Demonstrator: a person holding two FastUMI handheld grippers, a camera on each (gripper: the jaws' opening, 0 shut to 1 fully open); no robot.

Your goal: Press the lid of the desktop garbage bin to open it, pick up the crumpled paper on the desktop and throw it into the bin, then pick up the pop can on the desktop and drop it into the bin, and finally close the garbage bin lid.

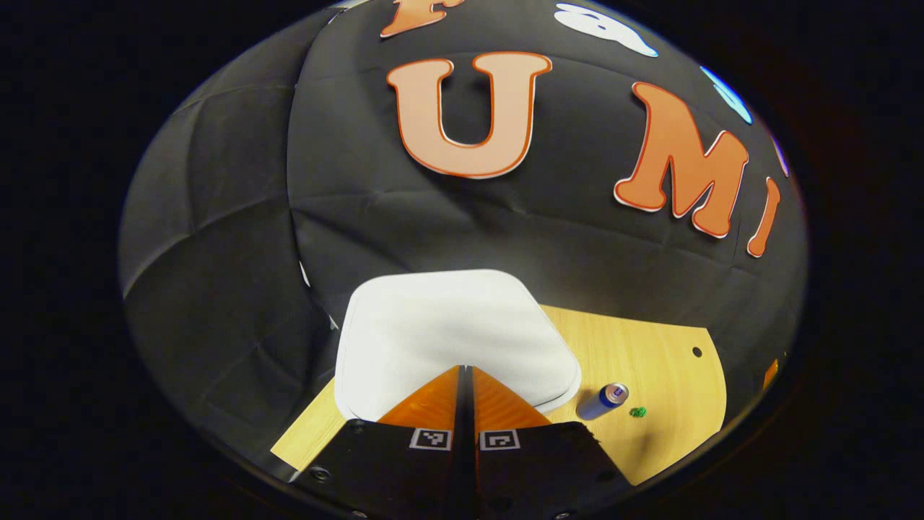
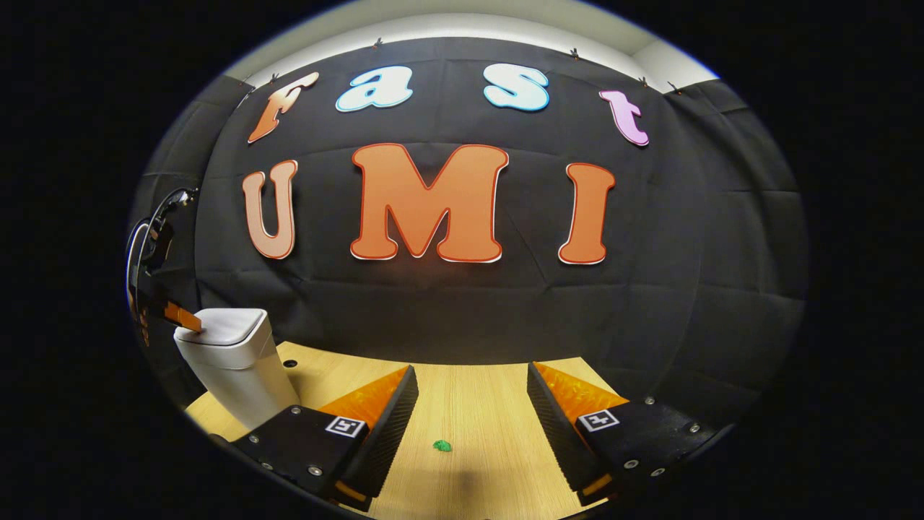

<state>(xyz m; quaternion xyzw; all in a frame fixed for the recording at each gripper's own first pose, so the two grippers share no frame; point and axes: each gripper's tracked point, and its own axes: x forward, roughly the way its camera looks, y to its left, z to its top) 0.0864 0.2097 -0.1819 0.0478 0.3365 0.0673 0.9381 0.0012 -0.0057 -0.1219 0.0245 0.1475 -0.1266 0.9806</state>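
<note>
The white garbage bin (image 2: 238,368) stands at the table's left end with its lid (image 1: 455,328) down. My left gripper (image 1: 465,370) is shut with nothing held, its tips resting on the lid's near edge; in the right gripper view the left gripper (image 2: 186,319) touches the lid's left rim. A blue and silver pop can (image 1: 603,401) lies on its side just right of the bin. A small green crumpled paper (image 1: 637,412) lies beside the can. My right gripper (image 2: 471,372) hangs open above the table, with the crumpled paper (image 2: 442,445) on the wood below its gap.
The wooden table (image 2: 476,404) has small dark holes near the bin (image 2: 290,363) and at the far right corner (image 1: 696,352). The black cloth wall stands close behind the table's far edge.
</note>
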